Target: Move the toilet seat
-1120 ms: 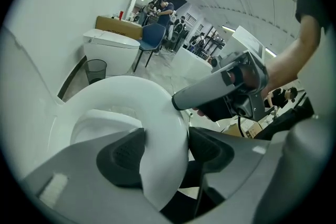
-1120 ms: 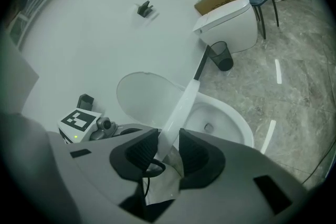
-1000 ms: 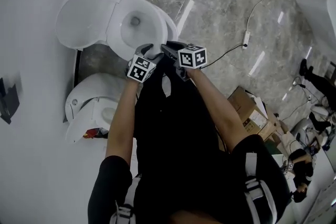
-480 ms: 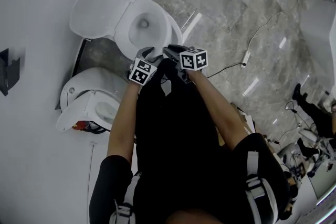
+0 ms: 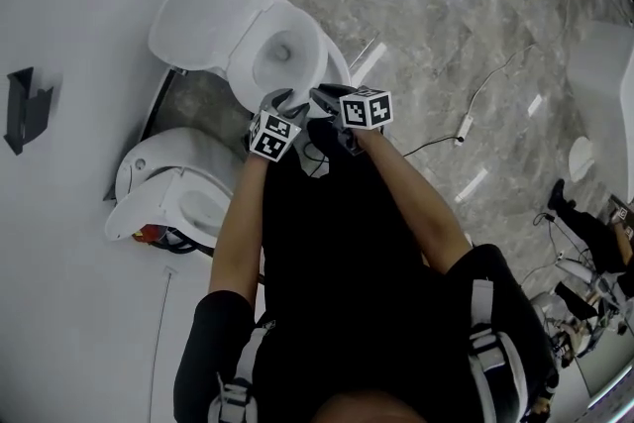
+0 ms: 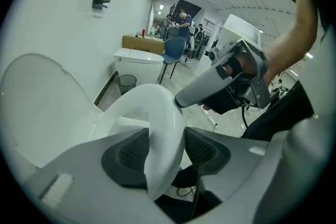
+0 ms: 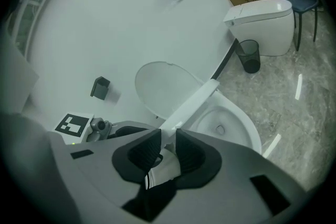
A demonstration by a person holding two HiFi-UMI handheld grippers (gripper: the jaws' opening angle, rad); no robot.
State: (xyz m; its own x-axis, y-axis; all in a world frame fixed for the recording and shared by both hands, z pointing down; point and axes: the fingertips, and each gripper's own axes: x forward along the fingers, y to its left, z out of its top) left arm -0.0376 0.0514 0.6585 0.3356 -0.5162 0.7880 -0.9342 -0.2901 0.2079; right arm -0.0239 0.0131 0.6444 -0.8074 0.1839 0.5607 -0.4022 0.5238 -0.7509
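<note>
Left gripper view: left tool [image 6: 167,150] and right tool [image 7: 168,145], jaws just closing, pinch the toilet seat [image 6: 153,107] at its front rim; seems stiff, light, slippery.

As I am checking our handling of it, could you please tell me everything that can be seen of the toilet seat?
The toilet seat is a glossy white ring, plastic by its look, smooth and rounded. It sits tilted, raised at the front off the bowl and well short of the open lid behind it. The left gripper and the right gripper both clamp its front rim, and their jaws have just been closing on it.
</note>
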